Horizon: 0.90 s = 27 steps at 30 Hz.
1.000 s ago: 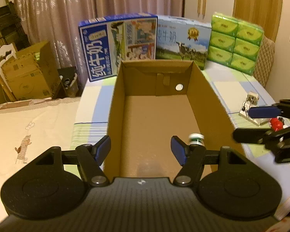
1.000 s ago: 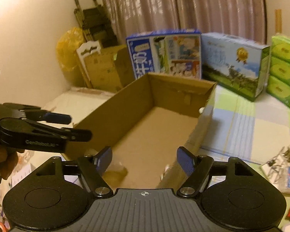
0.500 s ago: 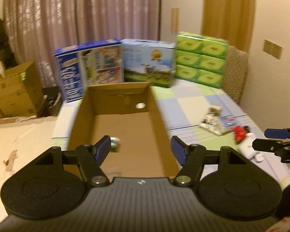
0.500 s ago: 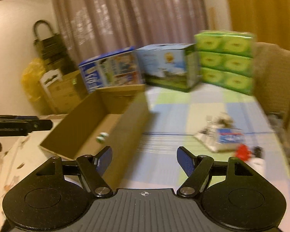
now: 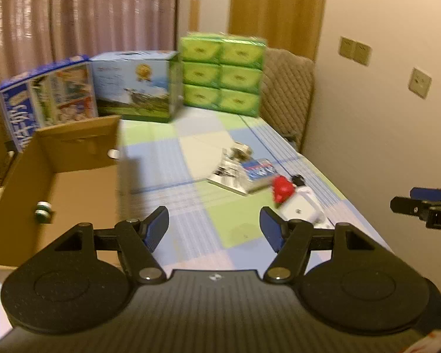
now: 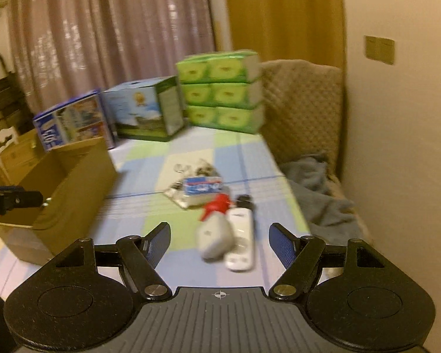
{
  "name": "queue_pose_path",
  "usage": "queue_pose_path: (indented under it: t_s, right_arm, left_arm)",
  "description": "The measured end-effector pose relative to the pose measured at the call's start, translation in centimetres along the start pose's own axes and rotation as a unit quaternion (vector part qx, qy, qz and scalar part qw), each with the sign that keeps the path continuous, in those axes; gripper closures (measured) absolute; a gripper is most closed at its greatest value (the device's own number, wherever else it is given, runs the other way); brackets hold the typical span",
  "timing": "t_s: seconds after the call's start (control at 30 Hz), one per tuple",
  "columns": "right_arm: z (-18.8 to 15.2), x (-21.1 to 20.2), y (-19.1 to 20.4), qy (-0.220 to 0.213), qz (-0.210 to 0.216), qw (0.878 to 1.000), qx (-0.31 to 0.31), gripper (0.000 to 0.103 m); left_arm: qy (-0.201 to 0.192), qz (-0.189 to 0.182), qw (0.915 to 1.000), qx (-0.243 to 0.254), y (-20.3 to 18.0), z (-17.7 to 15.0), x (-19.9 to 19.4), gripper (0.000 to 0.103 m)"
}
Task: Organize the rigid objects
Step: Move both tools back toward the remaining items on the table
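Both views had swung away from the cardboard box (image 5: 58,176) since a second earlier: then the box filled the middle of each frame, and now it sat at the left edge, with the checked cloth of the worktop (image 5: 173,158) and the loose items taking the centre. A small green-and-white bottle (image 5: 42,211) lay inside the box near its left wall in the left wrist view.

In the right wrist view, a white rounded device (image 6: 214,239) and a white handset (image 6: 241,235) lay side by side just ahead of the right tongs (image 6: 219,242), between the lines of its two fingers, with a red piece (image 6: 216,206) and a blue-labelled packet (image 6: 203,186) farther up the frame. In the left wrist view the same cluster lay ahead and to the right of the left tongs (image 5: 214,229), the white device (image 5: 301,209) close to the right finger.

Both tongs stood moderately wide, empty, touching nothing.
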State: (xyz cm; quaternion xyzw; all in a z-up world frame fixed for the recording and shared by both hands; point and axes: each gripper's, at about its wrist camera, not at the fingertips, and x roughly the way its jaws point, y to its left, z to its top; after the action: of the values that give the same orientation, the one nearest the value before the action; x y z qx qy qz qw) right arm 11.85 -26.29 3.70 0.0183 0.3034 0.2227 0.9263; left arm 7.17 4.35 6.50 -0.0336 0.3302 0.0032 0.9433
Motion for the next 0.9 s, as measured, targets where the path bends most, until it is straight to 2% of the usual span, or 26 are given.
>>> queue_pose_path:
  t_s: [0.23,0.53,0.9]
  right_arm:
    - [-1.6,0.1,-3.7,0.014,-0.023,0.999,0.023,0.032]
    - [-2.6,2.6,-4.8,0.037,-0.030,0.999,0.016,0.032]
    - [-3.2,7.2,-5.7,0.073,-0.013,0.997,-0.013,0.032]
  left_arm:
    - [0.027,-0.030,0.9991,0.009,-3.0,-0.7,3.4,0.039]
    - [0.065,-0.067,0.9955,-0.016,-4.9,-0.7,8.3,0.039]
    - [0.100,-0.090,0.9906,-0.023,-7.5,-0.7,14.3,0.039]
